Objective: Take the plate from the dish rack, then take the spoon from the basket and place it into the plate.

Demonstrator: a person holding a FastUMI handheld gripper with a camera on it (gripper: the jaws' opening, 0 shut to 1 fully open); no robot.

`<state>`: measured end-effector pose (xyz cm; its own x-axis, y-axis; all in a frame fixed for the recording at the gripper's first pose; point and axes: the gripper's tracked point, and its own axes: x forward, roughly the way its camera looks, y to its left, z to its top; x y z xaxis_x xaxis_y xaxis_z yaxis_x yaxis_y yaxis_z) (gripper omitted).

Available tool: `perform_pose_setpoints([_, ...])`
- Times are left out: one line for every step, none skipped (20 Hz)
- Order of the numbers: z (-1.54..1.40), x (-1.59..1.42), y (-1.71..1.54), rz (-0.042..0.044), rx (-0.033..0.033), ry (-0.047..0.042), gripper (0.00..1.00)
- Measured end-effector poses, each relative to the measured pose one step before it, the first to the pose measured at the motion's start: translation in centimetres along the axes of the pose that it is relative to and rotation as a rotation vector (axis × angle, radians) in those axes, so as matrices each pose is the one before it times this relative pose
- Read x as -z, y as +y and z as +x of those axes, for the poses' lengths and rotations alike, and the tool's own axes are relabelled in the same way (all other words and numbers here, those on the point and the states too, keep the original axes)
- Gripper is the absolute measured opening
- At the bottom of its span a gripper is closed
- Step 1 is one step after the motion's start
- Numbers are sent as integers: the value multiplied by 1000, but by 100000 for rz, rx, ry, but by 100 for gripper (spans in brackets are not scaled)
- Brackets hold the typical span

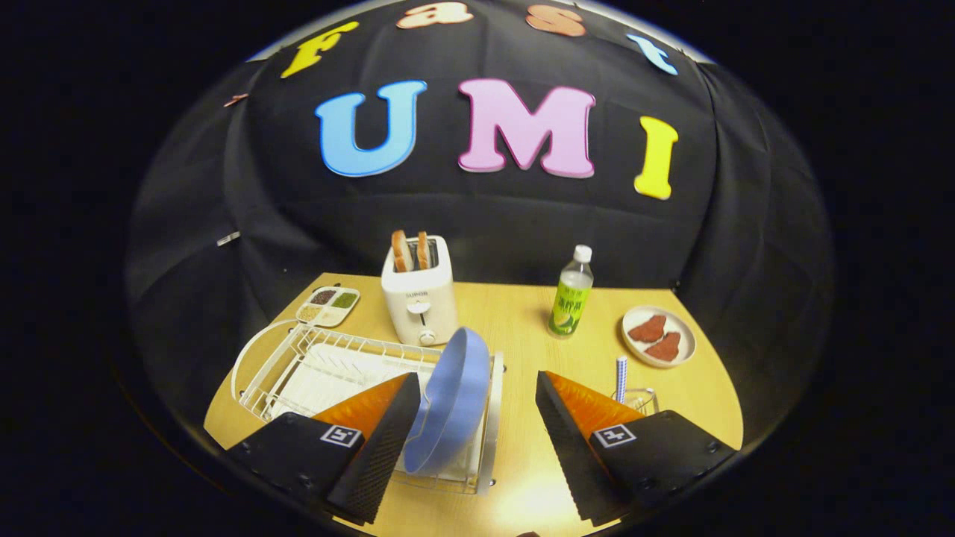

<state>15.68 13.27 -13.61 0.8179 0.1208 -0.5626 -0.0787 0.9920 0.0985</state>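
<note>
jaws stand wide apart on the gripper [470, 447], gripping nothing. blue plate [448, 406] stands on edge in the dish rack [298, 365], between the fingers. first step: ease forward and close on its rim.

One blue plate [453, 403] on edge in one white wire dish rack [298, 365]. One toaster [419, 298] – two bread slices [412, 250] in slots. One green drink bottle [572, 295]. One divided seasoning tray [328, 305] – four compartments. One small plate [633, 344] with two red meat pieces [656, 337]. One wire basket [640, 399], one spoon handle [621, 377] upright. One gripper [477, 440], two fingers spread apart, holding nothing.
</note>
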Motion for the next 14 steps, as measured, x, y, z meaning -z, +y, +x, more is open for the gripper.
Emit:
perform_pose_setpoints([589, 467, 61, 2109, 785, 3609, 96])
perform_pose_setpoints([1148, 197, 123, 2138, 876, 2465, 95])
perform_pose_setpoints([742, 152, -157, 1676, 1055, 1887, 91])
perform_pose_setpoints([639, 108, 28, 1488, 597, 1205, 89])
perform_pose_setpoints([576, 62, 83, 770, 336, 1405, 84])
perform_pose_setpoints([332, 158, 106, -30, 183, 931, 80])
perform_pose_setpoints([352, 187, 137, 7, 241, 689, 72])
perform_pose_setpoints([257, 171, 122, 9, -47, 724, 67])
perform_pose_setpoints([125, 79, 159, -50, -33, 602, 56])
perform_pose_setpoints([89, 118, 85, 55, 648, 438, 49])
perform_pose_setpoints([24, -194, -35, -164, 696, -805, 34])
perform_pose_setpoints([64, 9, 73, 168, 855, 527, 34])
perform_pose_setpoints([-206, 88, 45, 445, 1091, 118, 31])
perform_pose_setpoints([-36, 6, 39, 102, 1425, -222, 30])
